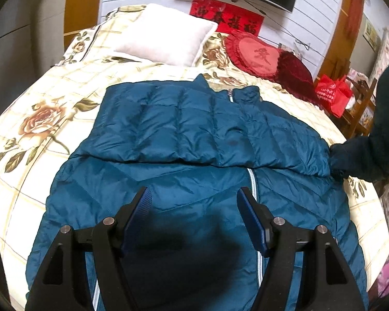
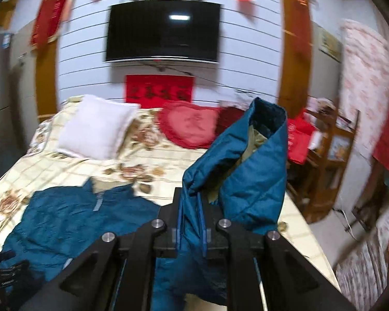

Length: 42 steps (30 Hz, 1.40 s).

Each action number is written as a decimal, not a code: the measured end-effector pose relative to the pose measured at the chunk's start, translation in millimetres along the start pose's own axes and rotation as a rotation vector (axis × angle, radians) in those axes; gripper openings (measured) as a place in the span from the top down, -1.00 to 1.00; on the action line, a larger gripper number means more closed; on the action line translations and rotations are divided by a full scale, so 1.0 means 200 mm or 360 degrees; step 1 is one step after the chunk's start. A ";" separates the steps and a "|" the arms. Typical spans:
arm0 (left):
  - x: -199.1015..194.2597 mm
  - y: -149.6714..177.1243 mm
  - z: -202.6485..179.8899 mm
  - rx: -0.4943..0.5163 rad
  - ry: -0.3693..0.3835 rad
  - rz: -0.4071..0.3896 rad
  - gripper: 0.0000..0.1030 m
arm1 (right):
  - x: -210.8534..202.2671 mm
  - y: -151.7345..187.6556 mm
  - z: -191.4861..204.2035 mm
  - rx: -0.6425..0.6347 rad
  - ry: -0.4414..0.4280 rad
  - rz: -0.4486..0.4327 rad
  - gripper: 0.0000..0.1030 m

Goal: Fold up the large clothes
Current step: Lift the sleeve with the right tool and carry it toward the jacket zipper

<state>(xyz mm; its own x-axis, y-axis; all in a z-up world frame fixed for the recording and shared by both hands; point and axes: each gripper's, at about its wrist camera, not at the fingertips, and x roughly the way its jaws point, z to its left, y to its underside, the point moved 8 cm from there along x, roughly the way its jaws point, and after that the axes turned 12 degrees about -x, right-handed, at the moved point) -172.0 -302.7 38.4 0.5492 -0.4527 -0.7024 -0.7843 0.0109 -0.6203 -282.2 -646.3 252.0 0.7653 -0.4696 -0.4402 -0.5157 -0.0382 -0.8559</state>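
Note:
A teal quilted jacket (image 1: 168,134) lies front-up on the flowered bed cover (image 1: 39,98), collar toward the pillows. One sleeve is folded across its chest. My left gripper (image 1: 194,194) hovers open over the lower front near the zip, holding nothing. At the bed's right edge, the other sleeve (image 1: 383,119) rises off the bed. In the right wrist view my right gripper (image 2: 190,223) is shut on that sleeve (image 2: 246,160), which stands up above the pads with its cuff opening showing. The jacket body (image 2: 72,220) lies below and to the left.
A white pillow (image 1: 166,36) and a red heart cushion (image 1: 256,57) lie at the head of the bed. A television (image 2: 163,31) hangs on the wall above. A red bag (image 1: 334,93) and a wooden rack (image 2: 332,150) stand beside the bed's right side.

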 end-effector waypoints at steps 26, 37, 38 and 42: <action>0.01 -0.01 0.31 -0.0221 -0.0003 0.0023 -0.46 | 0.54 0.26 1.68 -0.0155 -0.1058 0.0368 0.78; -0.01 -0.07 0.31 -0.0344 0.0138 0.0008 -0.46 | 0.36 0.19 1.57 -0.0105 -0.1164 0.0311 -0.30; -0.02 -0.08 0.27 -0.0344 0.0170 0.0009 -0.46 | 0.33 0.18 1.48 -0.0084 -0.1116 0.0284 -0.35; 0.03 -0.10 0.16 -0.0288 0.0214 0.0042 -0.46 | 0.27 0.20 1.15 0.0018 -0.0974 0.0247 -0.40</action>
<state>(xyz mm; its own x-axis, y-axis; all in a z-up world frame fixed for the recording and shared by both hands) -143.7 -277.0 36.7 0.4941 -0.5691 -0.6573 -0.8435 -0.1305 -0.5211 -172.7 -469.8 130.6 0.7656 0.1208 -0.6319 -0.6367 0.0009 -0.7711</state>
